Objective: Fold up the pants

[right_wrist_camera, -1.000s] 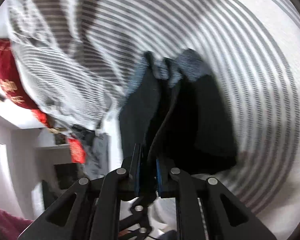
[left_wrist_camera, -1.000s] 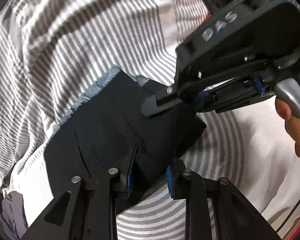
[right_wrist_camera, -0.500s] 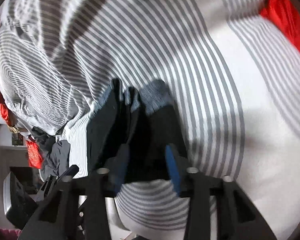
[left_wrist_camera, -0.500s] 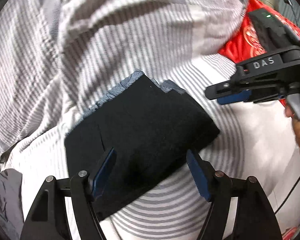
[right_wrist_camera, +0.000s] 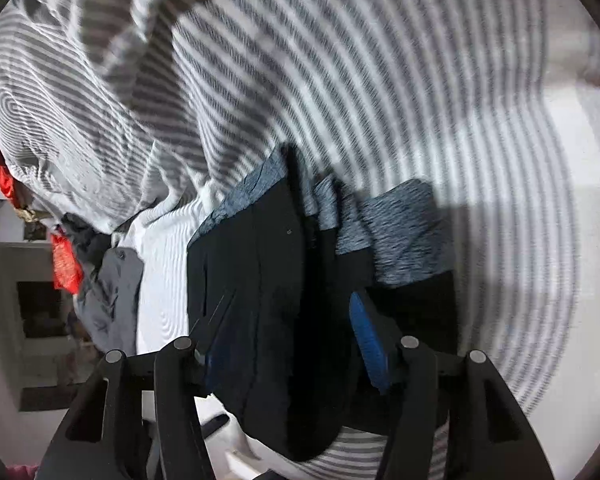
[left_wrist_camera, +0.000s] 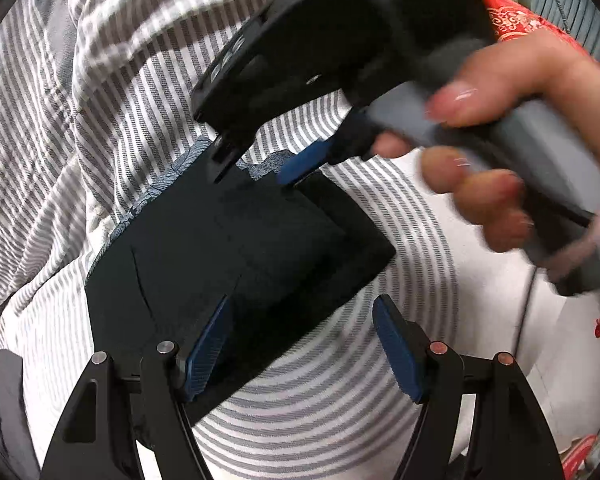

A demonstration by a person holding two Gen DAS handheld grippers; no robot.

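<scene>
The black pants [left_wrist_camera: 236,256] lie folded into a compact rectangle on the striped bedding, with grey-blue lining showing along the far edge [right_wrist_camera: 404,232]. My left gripper [left_wrist_camera: 300,344] hovers open over the near corner; its blue pads [left_wrist_camera: 208,348] stand wide apart and grip nothing. A hand [left_wrist_camera: 500,128] holds my right gripper [left_wrist_camera: 260,164] above the far end of the pants. In the right wrist view my right gripper [right_wrist_camera: 294,348] has its jaws opening, and the folded cloth lies below and between them without being pinched.
Grey-and-white striped bedding [left_wrist_camera: 112,92] bunches up at the left and far side. A red cushion [left_wrist_camera: 512,20] lies at the far right. A grey garment [right_wrist_camera: 112,292] and a red item [right_wrist_camera: 64,264] sit by the bed's edge. A thin cable [left_wrist_camera: 524,312] hangs at the right.
Both grippers went from shut on the pants to open, and the cloth dropped flat. The right gripper swung off to the right and then back over the pants' far end.
</scene>
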